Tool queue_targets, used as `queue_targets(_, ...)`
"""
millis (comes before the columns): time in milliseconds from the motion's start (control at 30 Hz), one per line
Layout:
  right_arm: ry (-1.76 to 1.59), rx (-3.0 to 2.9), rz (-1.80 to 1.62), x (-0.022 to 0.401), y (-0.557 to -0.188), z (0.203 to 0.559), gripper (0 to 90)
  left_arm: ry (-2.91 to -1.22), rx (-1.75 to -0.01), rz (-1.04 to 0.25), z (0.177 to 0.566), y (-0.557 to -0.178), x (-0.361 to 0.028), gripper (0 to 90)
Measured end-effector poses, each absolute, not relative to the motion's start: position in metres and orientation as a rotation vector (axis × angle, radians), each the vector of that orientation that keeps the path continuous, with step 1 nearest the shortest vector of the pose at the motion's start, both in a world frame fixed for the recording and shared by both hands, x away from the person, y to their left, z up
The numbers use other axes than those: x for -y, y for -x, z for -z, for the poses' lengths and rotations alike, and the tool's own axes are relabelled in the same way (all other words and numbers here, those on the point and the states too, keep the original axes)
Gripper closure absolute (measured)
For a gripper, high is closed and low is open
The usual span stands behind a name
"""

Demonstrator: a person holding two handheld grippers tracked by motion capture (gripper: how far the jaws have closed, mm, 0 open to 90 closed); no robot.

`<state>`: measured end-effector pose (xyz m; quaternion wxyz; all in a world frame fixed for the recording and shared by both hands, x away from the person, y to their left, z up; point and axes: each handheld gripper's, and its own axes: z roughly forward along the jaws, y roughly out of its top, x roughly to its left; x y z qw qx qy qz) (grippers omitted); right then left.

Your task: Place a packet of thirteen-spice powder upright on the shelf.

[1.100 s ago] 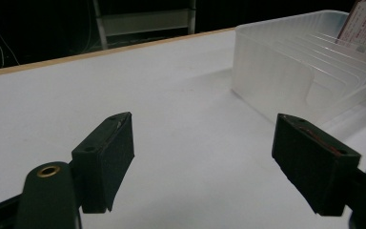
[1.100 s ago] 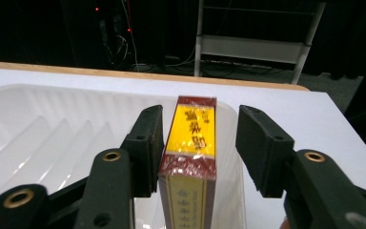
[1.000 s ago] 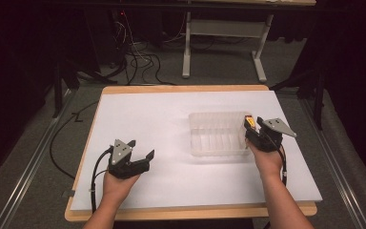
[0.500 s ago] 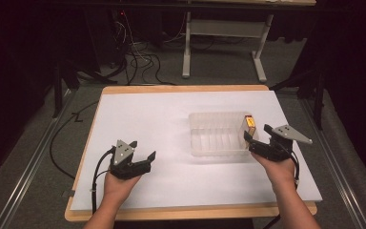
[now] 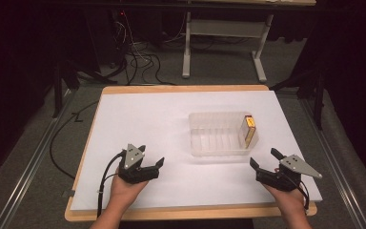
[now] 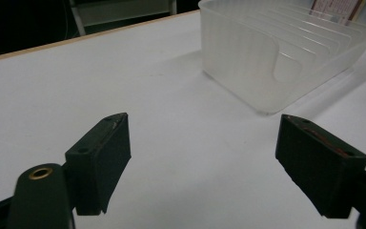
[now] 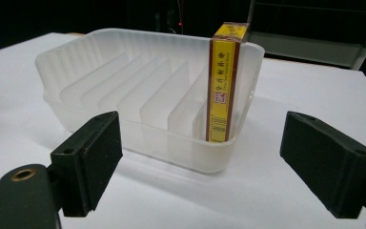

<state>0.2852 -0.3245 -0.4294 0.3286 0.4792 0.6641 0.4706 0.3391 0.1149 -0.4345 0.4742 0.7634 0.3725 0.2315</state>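
Slim yellow box (image 7: 223, 83), brown-edged, upright

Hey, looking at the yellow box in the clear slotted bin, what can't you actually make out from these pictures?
- Yellow box: print too small and blurred to read in the right gripper view; a speck in the high view.
- Box's bottom edge: veiled by the frosted wall of the bin.
- Box in the left gripper view: cut off by the top edge.
- Bin's right end, left gripper view: cut off at the frame edge.
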Motion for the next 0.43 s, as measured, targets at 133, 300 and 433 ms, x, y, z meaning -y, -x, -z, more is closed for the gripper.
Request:
queue_targets(133,-1.257,-1.733,-1.241,0.3281,-0.2888,0.4312,13.3,-1.88,-0.913,-0.57,0.4373,-0.3381,-0.1103,16.2)
queue_targets(300,-1.265,-1.736,-1.241,0.3304,-0.2889,0.4325,13.2,-1.892,-0.914,-0.576,0.4395,-0.3374,-0.1079,15.3)
queue_targets(433,-1.261,-1.73,-1.245,0.33,-0.2887,0.431,12.5,-1.887,-0.923,-0.569,0.438,-0.3385,-0.1109,10.8)
